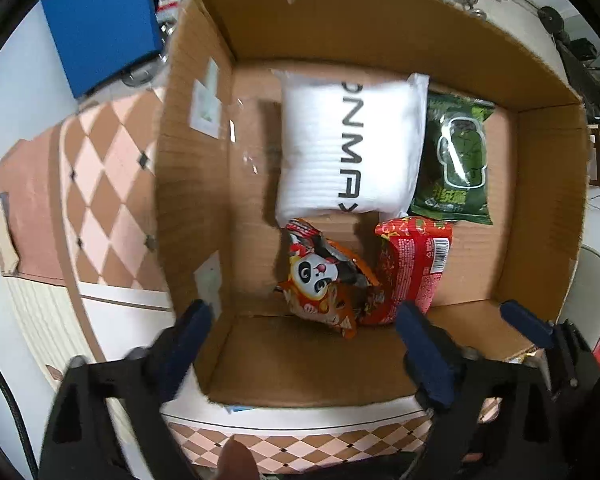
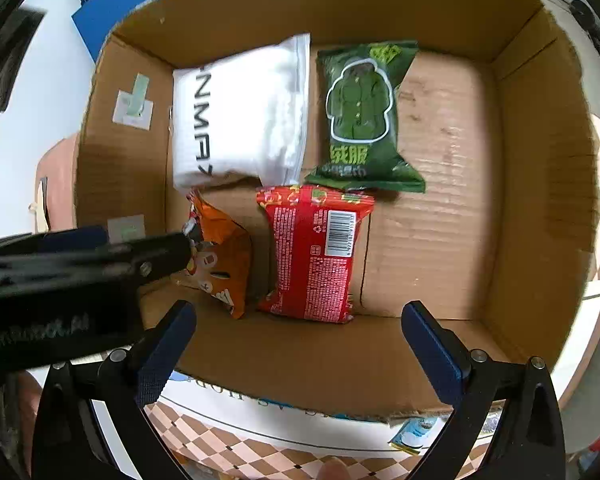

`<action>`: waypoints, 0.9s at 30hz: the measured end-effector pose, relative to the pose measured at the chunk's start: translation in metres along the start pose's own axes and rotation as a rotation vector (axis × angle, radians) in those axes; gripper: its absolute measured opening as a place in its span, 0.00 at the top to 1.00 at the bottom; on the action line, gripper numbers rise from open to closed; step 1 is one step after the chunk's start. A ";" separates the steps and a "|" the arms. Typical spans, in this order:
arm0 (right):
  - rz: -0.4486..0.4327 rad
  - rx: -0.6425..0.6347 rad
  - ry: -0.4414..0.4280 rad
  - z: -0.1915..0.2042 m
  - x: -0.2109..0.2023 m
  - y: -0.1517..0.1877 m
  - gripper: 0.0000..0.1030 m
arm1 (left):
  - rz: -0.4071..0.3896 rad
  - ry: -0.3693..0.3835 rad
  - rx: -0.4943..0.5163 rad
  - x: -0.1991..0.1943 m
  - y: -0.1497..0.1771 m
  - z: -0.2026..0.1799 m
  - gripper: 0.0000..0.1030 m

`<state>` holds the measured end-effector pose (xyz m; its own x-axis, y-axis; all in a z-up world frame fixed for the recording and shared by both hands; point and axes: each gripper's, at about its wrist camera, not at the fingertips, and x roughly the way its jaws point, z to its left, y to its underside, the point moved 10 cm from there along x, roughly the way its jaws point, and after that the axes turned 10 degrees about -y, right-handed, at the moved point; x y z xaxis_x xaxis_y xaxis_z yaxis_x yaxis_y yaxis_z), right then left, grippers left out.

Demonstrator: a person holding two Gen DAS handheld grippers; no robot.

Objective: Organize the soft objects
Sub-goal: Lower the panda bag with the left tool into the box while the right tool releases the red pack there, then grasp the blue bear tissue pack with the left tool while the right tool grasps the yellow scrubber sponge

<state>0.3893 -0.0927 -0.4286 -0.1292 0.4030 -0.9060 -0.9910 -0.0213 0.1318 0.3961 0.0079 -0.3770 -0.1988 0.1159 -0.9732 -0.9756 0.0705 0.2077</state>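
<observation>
4 soft packs lie on the floor of the open cardboard box (image 2: 540,160). The white pack (image 2: 236,116) with black lettering sits at the far left, and the green pack (image 2: 364,120) lies just beside it on the right, their edges touching in my left view. Nearer to me, the crumpled orange panda pack (image 1: 324,280) leans against the red pack (image 2: 316,252), which lies barcode up, its far end reaching the green pack's near edge.

My left gripper (image 1: 304,332) hangs over the box's near left corner with its blue fingers (image 1: 192,332) spread wide and nothing between them. My right gripper (image 2: 296,340) hovers above the near wall, its fingers (image 2: 428,344) also wide apart and empty. The box rests on a counter (image 1: 100,184) covered with a pink and brown diamond-pattern cloth. A blue box (image 1: 100,20) stands beyond the far left corner.
</observation>
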 end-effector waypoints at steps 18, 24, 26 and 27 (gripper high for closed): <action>-0.198 -0.022 -0.147 -0.013 -0.077 0.084 0.00 | -0.464 -0.331 0.155 -0.046 0.099 0.024 0.03; -0.121 0.027 -0.163 -0.041 -0.034 0.135 0.00 | -0.334 -0.381 0.376 0.055 0.122 0.015 0.03; -0.110 0.050 -0.148 -0.050 -0.020 0.140 0.00 | -0.313 -0.379 0.435 0.076 0.119 0.008 0.03; -0.109 0.063 -0.139 -0.055 -0.015 0.143 0.00 | -0.308 -0.385 0.456 0.083 0.117 0.006 0.03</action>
<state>0.2475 -0.1516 -0.4186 -0.0109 0.5228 -0.8524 -0.9943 0.0848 0.0647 0.2660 0.0319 -0.4323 0.2118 0.3624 -0.9076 -0.8287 0.5589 0.0298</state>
